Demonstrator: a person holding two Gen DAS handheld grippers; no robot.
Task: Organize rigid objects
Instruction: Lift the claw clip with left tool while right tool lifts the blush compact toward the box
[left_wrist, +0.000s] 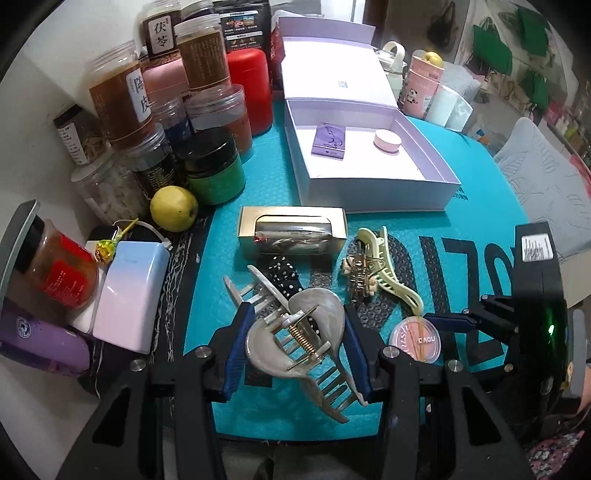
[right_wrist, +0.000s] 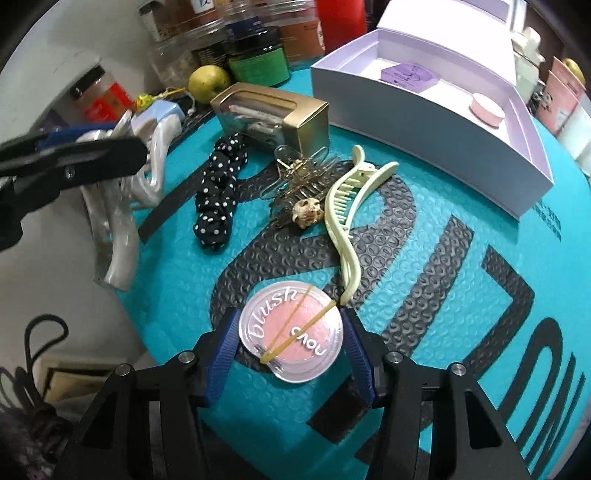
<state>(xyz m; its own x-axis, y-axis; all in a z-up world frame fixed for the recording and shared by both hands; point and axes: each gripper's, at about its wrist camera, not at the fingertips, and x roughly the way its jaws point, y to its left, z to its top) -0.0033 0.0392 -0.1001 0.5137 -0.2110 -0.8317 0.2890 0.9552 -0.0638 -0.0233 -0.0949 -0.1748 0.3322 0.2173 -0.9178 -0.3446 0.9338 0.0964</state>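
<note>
Left gripper (left_wrist: 295, 354) is clamped on the pearl-white claw clip (left_wrist: 295, 332), its blue pads pressing both sides of the clip body, with the clip raised clear of the teal mat (left_wrist: 461, 229). Right gripper (right_wrist: 290, 347) brackets the round blush compact (right_wrist: 290, 332), which lies flat on the mat with a yellow rubber band (right_wrist: 295, 325) crossed over its lid; the pads sit at the compact's two edges, and whether they press on it cannot be told. Behind the work area, the open white box (left_wrist: 380, 188) rests on the mat and contains a purple card (left_wrist: 330, 140) and a small pink round case (left_wrist: 387, 140), well apart from each other. Beside the box, toward the jars, a gold windowed box (left_wrist: 293, 236) lies on its side. Between the gold box and the grippers lie a black polka-dot scrunchie (right_wrist: 219, 192), a pale green hair clip (right_wrist: 347, 221), and a clear claw clip with a small shell ornament (right_wrist: 295, 177), the latter two touching. A yellow-green apple (left_wrist: 174, 207) sits just off the mat edge, near the stacked jars (left_wrist: 177, 110).
</note>
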